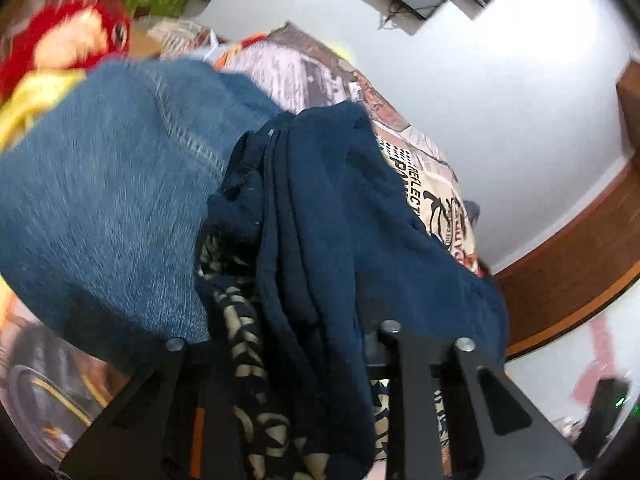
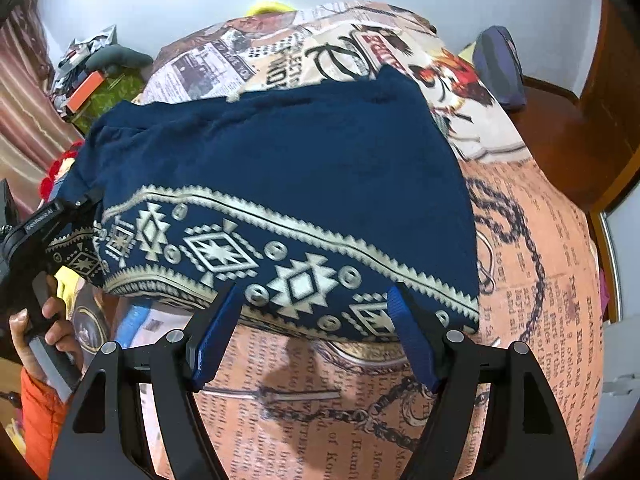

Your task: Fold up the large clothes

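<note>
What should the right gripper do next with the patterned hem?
Probably close the right gripper on the patterned hem: its blue pads stand wide apart astride that edge, not pressing. The left gripper already pinches the navy garment at the far corner, so the lifted edge seems to need a second grip.

A bed [image 2: 540,248] with a cover printed like old newspaper, with chains and drawings, carries everything. On it lies the navy garment [image 2: 280,168] with a pale patterned band, one edge lifted. Blue jeans [image 1: 100,184] lie beside it, a red plush toy [image 1: 68,40] behind, and a dark pillow [image 2: 500,64] at the far edge
</note>
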Action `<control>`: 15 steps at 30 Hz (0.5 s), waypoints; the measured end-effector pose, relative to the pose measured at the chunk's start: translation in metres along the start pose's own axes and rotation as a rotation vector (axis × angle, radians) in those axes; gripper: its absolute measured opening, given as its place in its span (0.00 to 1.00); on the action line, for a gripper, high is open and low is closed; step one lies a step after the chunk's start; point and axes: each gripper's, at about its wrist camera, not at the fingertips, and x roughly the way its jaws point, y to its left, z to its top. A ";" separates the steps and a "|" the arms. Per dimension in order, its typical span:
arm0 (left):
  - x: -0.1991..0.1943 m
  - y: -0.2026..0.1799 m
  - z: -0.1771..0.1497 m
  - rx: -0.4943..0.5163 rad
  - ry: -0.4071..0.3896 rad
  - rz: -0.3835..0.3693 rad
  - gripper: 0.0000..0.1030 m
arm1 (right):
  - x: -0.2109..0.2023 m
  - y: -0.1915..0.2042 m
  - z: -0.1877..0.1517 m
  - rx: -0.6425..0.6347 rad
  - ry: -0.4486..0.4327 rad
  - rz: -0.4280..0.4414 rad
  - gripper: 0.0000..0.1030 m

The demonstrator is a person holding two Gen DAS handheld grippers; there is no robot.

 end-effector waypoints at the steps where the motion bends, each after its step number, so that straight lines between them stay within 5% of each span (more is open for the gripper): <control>1: -0.006 -0.006 0.001 0.032 -0.015 0.009 0.17 | -0.001 0.003 0.003 -0.009 -0.007 0.000 0.70; 9: -0.060 -0.040 0.011 0.109 -0.143 -0.047 0.13 | -0.014 0.048 0.030 -0.112 -0.082 0.037 0.70; 15: -0.099 -0.051 0.011 0.122 -0.230 -0.045 0.13 | 0.016 0.074 0.036 -0.174 -0.027 0.076 0.70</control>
